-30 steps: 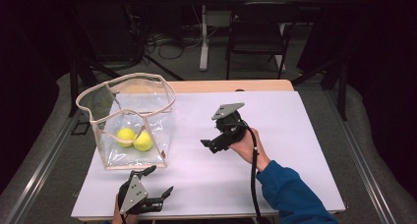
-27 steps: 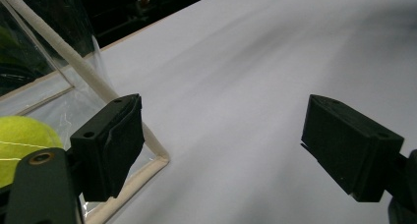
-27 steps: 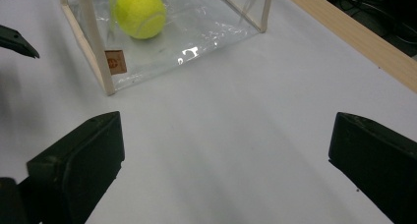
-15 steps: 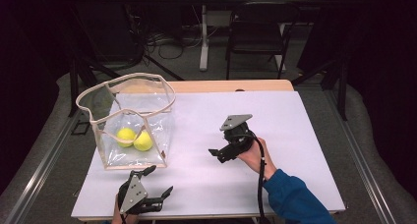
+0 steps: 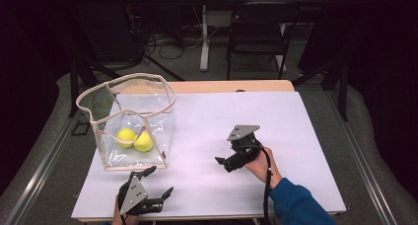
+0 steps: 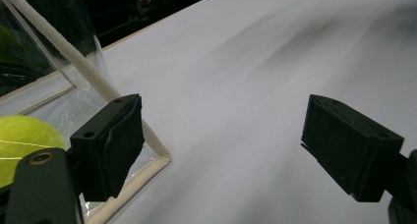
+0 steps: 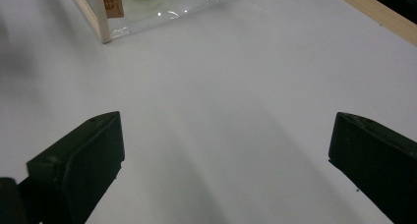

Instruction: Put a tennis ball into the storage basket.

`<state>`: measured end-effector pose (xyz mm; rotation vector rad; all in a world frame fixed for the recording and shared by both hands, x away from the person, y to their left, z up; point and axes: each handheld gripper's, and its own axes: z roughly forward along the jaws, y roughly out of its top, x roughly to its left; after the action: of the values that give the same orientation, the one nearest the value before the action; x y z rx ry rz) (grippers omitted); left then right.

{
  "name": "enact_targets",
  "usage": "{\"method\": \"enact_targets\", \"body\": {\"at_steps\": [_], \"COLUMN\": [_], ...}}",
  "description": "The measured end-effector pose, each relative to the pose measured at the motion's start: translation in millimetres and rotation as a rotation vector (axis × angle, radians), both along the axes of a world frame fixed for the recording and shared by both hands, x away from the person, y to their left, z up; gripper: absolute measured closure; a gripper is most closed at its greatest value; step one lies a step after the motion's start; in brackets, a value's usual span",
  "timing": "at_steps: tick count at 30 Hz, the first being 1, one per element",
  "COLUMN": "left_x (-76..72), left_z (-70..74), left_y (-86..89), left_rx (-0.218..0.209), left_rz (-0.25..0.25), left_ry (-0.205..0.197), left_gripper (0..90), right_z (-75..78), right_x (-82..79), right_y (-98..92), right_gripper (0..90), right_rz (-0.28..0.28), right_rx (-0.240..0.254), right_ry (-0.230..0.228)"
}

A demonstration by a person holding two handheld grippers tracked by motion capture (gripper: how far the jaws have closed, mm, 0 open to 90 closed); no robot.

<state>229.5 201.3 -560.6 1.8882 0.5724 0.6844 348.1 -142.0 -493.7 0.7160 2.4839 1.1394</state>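
With both sets of fingers spread wide and empty, the floppy clear plastic bag with cream piping (image 5: 129, 124) on the white table (image 5: 296, 136), holding two yellow tennis balls (image 5: 135, 139), could easily get knocked over if the left gripper (image 5: 153, 188) beside its corner is nudged forward, tbh.

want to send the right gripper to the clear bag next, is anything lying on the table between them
Nothing visible does. Only bare white table lies between the right gripper and the clear bag; in the right gripper view the surface runs unbroken from the open jaws to the bag's near edge. The left gripper sits below that path, near the front edge.
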Motion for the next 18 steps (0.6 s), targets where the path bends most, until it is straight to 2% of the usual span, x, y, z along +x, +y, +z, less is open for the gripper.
{"method": "enact_targets", "body": {"at_steps": [18], "left_x": [-0.4], "left_z": [-0.1], "left_y": [0.2], "left_rx": [0.001], "left_rz": [0.004], "left_ry": [0.002], "left_gripper": [16.1], "right_z": [-25.8], "right_x": [-18.1], "right_y": [-24.4], "right_gripper": [0.0], "right_rz": [-0.043], "right_rx": [0.001], "right_ry": [0.011]}}
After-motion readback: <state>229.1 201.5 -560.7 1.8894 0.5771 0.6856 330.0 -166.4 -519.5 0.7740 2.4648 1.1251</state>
